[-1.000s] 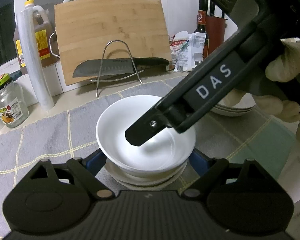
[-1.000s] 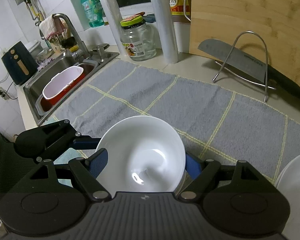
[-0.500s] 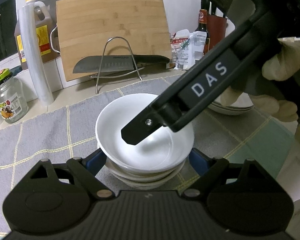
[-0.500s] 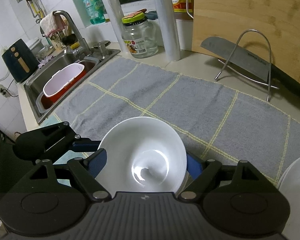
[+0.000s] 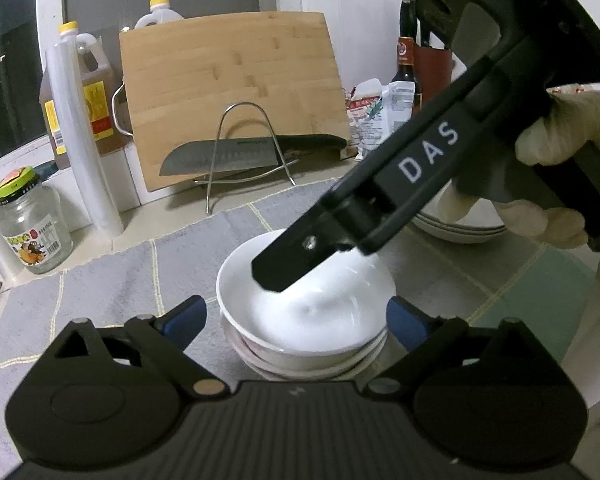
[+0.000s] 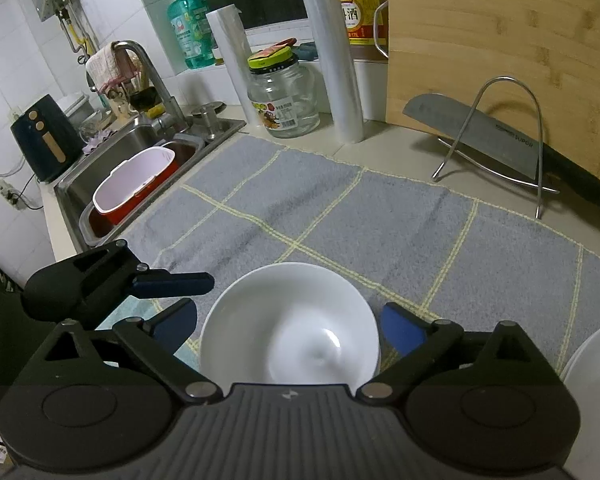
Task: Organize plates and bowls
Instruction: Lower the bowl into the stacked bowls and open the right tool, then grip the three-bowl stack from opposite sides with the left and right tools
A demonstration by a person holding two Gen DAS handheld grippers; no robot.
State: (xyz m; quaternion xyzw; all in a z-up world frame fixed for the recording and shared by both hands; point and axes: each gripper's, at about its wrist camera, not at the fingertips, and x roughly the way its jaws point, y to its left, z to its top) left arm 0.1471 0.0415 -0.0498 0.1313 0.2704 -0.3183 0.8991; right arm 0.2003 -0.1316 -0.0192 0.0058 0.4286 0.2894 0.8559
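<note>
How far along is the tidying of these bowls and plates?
Done: a white bowl sits nested on the bowl stack on the grey towel. In hand: nothing; the left gripper and right gripper are opening, pads clear of its rim. Left: possibly the plate pile behind, if it needs sorting.

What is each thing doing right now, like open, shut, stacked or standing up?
Top bowl: stacked on other bowls.
Left gripper: opening, pads off the bowl.
Right gripper: opening, pads off the bowl.
Jar: lid on, upright.
Knife: resting on the wire stand.
Cutting board: leaning upright.
</note>
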